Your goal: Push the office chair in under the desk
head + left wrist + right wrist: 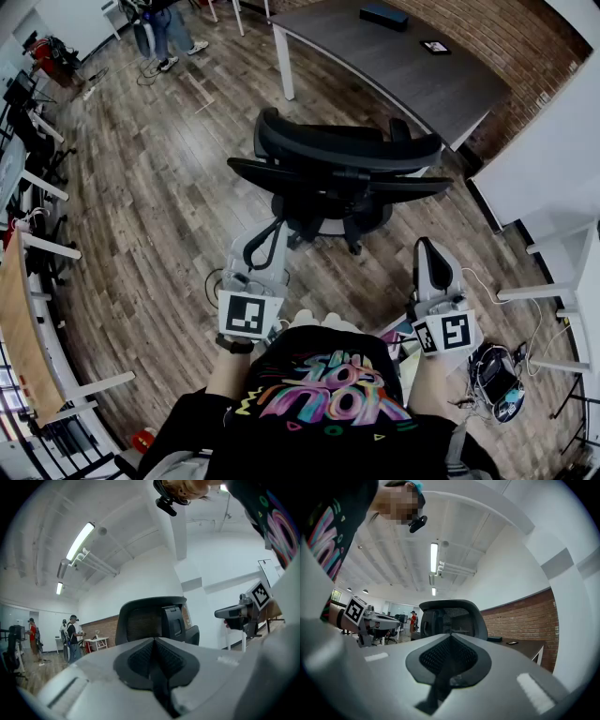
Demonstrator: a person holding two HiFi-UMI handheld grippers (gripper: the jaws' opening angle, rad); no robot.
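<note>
While the left claw (266, 236) and right claw (429, 253) are closed and empty, the office chair (337, 173) stands between them and the desk (412, 70).

An office: dark desk (375, 56) by a brick wall (525, 37), mesh office chair (342, 150), ceiling strip lights (80, 540).

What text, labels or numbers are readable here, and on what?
Nothing can be read with confidence.
Shirt print: stylised multicolour lettering, too distorted to read.
Cubes on left tool and right tool: square code patterns, no letters.
Flat item on desk: too small to read.
</note>
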